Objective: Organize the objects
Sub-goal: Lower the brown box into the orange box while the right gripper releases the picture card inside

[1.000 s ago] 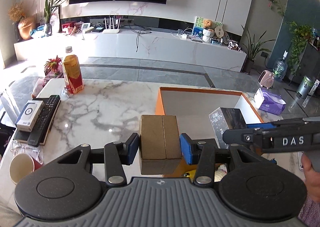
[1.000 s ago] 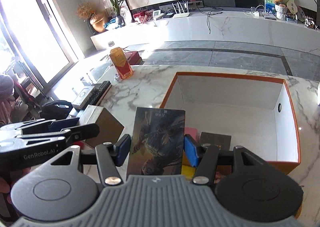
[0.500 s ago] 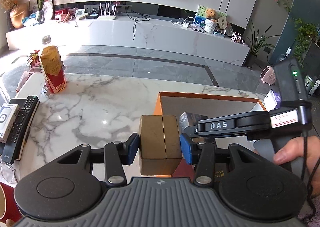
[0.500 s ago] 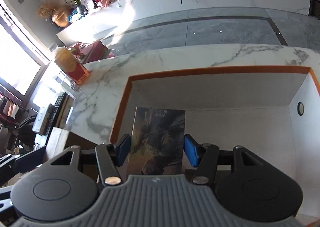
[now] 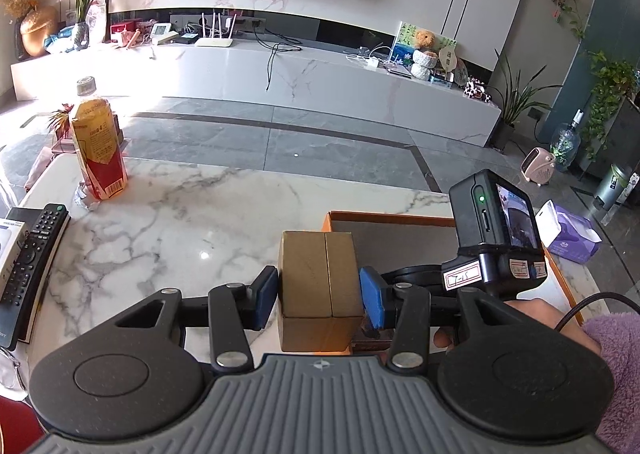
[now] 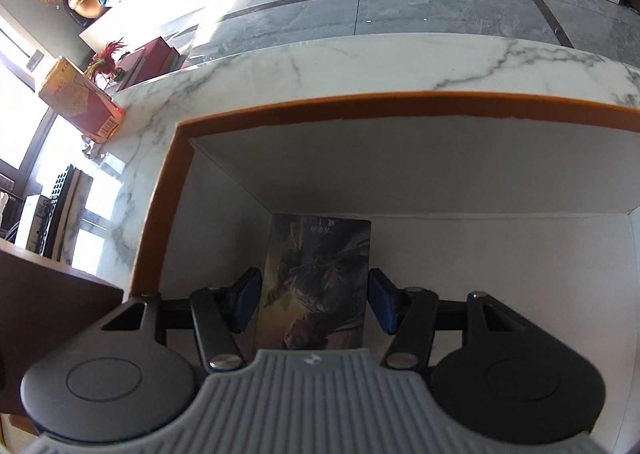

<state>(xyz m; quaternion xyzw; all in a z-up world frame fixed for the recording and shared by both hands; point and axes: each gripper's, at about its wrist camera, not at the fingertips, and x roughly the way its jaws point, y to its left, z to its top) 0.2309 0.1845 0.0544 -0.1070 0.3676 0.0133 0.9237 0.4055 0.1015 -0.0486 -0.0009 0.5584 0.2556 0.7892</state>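
My left gripper (image 5: 319, 296) is shut on a brown cardboard box (image 5: 318, 282) and holds it above the marble table, just left of the orange storage box (image 5: 392, 219). My right gripper (image 6: 314, 304) is inside the orange storage box (image 6: 168, 190), low near its white floor. A dark illustrated box (image 6: 316, 286) sits between its blue pads; small gaps show on both sides, so the grip looks loosened. In the left wrist view the right gripper's body and camera (image 5: 494, 230) hang over the storage box.
A tea bottle (image 5: 98, 146) stands at the table's far left. A black remote (image 5: 30, 254) lies on books at the left edge. A purple tissue pack (image 5: 570, 232) lies right of the storage box. A red cup (image 5: 16, 424) is at the near left.
My right gripper has gone down into the orange storage box with the dark box, and its pads have spread slightly. My left gripper has stayed shut on the brown box, shifting little.
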